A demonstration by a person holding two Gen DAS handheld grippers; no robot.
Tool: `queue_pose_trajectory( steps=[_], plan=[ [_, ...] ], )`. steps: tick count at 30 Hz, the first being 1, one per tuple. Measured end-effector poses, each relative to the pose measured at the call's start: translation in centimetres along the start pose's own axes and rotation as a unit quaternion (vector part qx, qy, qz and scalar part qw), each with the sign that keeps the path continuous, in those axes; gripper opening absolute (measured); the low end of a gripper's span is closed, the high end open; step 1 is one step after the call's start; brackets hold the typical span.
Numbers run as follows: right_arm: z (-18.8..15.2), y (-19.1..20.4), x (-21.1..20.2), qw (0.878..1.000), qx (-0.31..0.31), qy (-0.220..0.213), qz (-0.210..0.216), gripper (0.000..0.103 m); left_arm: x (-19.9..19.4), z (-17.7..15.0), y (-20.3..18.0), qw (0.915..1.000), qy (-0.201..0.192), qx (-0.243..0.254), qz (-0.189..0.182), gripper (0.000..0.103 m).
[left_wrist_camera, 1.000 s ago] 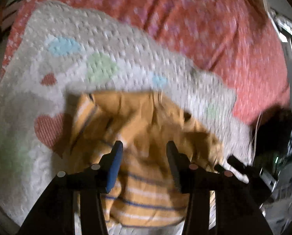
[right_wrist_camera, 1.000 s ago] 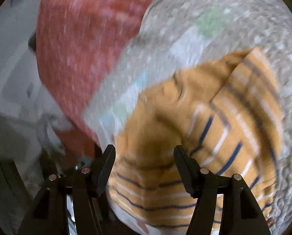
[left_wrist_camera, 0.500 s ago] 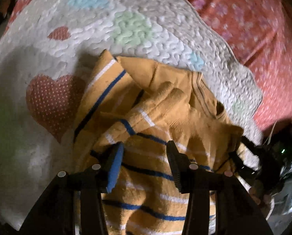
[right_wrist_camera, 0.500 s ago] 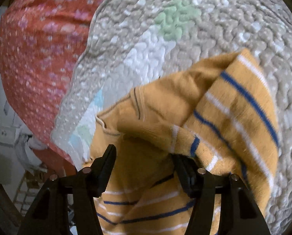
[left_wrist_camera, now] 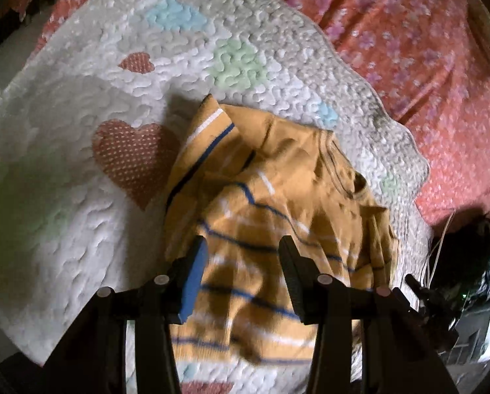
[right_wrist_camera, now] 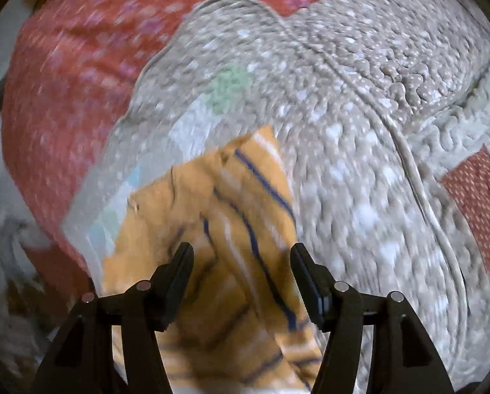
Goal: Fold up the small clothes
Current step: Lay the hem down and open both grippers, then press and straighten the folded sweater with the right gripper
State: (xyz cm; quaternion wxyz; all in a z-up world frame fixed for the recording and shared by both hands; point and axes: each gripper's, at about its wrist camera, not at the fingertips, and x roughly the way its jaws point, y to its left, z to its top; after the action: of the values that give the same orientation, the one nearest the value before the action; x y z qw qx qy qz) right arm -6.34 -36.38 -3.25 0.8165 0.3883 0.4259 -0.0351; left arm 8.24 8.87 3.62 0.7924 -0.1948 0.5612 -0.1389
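Note:
A small mustard-yellow shirt with blue and white stripes [left_wrist_camera: 271, 203] lies crumpled on a white quilted mat with heart patches [left_wrist_camera: 80, 164]. One sleeve points to the far left and the neck opening is at the right. My left gripper [left_wrist_camera: 241, 256] is open and empty, hovering over the shirt's striped body. In the right wrist view the shirt [right_wrist_camera: 232, 229] lies bunched below my right gripper [right_wrist_camera: 241, 259], which is open and empty above it. This view is blurred by motion.
The mat lies on a red flowered bedspread [left_wrist_camera: 425, 49], which also shows in the right wrist view [right_wrist_camera: 80, 65]. Dark cables and clutter [left_wrist_camera: 468, 262] sit past the mat's right edge. A red dotted patch [right_wrist_camera: 478, 207] marks the mat at the right.
Both grippers have pulled back and up from the shirt, staying open. The right view has swung to the right, showing more of the mat. The shirt has shifted and lies more bunched.

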Motion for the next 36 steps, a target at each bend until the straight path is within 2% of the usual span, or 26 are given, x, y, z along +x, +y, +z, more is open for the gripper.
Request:
queue_pose_trajectory(
  steps=[5,6,7,8,9,11,14,15,18,22,24,25,27,31,34,36],
  plan=[
    [-4.1,1.7,0.8,0.995,-0.087,0.016,-0.038,0.066,-2.4,-2.8,0.8,0.9999,-0.012,0.006,0.002,0.046],
    [-4.9,2.1,1.3,0.992,-0.112,0.024,-0.057,0.059,-2.6,-3.2,1.0,0.9999,-0.013,0.006,0.002,0.046],
    [-5.4,2.3,1.8,0.987,-0.131,0.027,-0.088,0.049,-2.9,-3.8,1.2,0.9999,-0.012,0.005,0.004,0.046],
    [-5.7,2.2,2.2,0.982,-0.142,0.031,-0.119,0.028,-3.1,-4.3,1.5,0.9999,-0.012,0.005,0.007,0.046],
    [-5.6,1.4,2.4,0.98,-0.135,0.032,-0.144,0.027,-3.2,-4.6,1.7,0.9999,-0.011,0.006,0.009,0.046],
    [-4.9,-0.5,1.9,0.983,-0.091,0.022,-0.158,0.027,-3.7,-5.0,2.1,0.9998,-0.015,0.007,0.013,0.046],
    [-4.2,-2.2,0.5,0.991,-0.038,0.027,-0.125,0.027,-4.2,-5.1,2.8,0.9995,-0.025,0.005,0.018,0.046],
    [-4.2,-2.0,-0.1,0.992,-0.04,0.024,-0.119,0.032,-4.3,-5.2,3.0,0.9995,-0.026,0.003,0.018,0.046],
    [-4.0,-0.8,-2.2,0.993,-0.059,0.013,-0.105,0.032,-4.0,-5.2,3.9,0.9995,-0.027,-0.011,0.007,0.047],
    [-3.6,2.7,-4.0,0.994,-0.087,0.006,-0.067,0.037,-2.6,-5.5,4.6,0.9994,-0.022,-0.024,-0.01,0.047],
    [-3.7,5.5,-3.6,0.993,-0.107,0.025,-0.035,0.047,-1.6,-5.7,4.6,0.9994,-0.016,-0.024,-0.021,0.048],
    [-3.9,6.7,-3.2,0.992,-0.115,0.037,-0.022,0.048,-1.1,-5.8,4.6,0.9994,-0.014,-0.022,-0.023,0.048],
    [-4.0,9.7,-1.3,0.989,-0.133,0.067,0.004,0.052,-0.4,-6.0,4.7,0.9992,-0.013,-0.019,-0.033,0.055],
    [-5.1,16.8,3.7,0.975,-0.176,0.136,0.028,0.055,0.4,-6.2,5.5,0.9974,-0.017,-0.02,-0.066,0.057],
    [-5.9,22.2,8.6,0.96,-0.215,0.181,0.024,0.06,0.4,-6.1,6.0,0.9954,-0.02,-0.016,-0.092,0.059],
    [-6.6,25.4,11.9,0.95,-0.234,0.205,0.01,0.062,0.5,-5.9,6.4,0.993,-0.017,-0.02,-0.115,0.066]
  ],
)
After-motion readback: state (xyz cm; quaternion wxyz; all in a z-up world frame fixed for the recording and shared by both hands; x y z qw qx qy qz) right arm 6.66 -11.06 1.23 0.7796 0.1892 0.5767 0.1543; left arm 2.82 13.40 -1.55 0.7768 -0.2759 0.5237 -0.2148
